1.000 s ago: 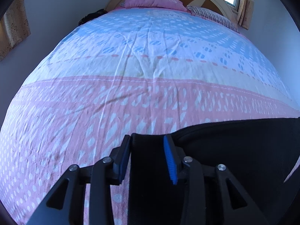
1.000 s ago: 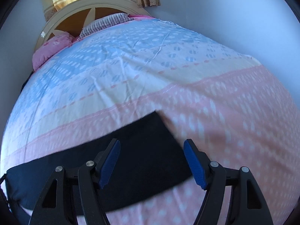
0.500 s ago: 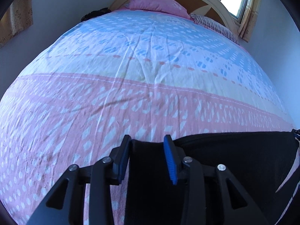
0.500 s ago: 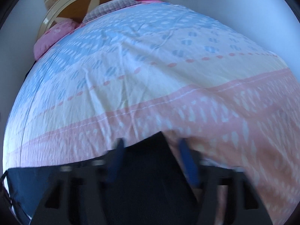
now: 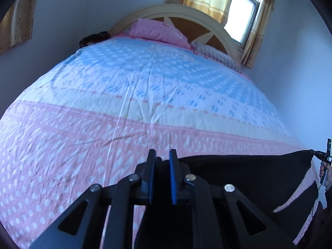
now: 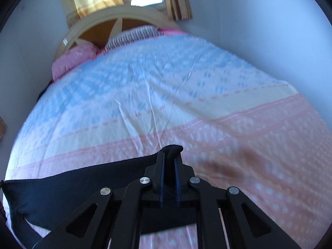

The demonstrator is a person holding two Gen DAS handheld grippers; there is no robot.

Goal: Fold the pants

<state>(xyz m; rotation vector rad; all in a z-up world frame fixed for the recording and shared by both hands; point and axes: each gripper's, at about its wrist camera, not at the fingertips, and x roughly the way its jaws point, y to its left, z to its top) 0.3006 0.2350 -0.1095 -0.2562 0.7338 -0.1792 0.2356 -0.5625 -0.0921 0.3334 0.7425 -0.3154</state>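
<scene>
We see the pants (image 5: 249, 176) stretched across the near end of the bed (image 5: 145, 95), ahead of them open sheet, then two pillows (image 5: 157, 31) against the headboard (image 5: 186, 14), window (image 5: 244, 10) behind.

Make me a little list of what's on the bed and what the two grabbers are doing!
surface: bed sheet, pink, cream and blue bands
garment: black pants, stretched between both grabbers
left gripper: shut on the pants edge
right gripper: shut on a bunched corner of the pants
pillows: pink pillow, striped pillow, by the headboard
</scene>
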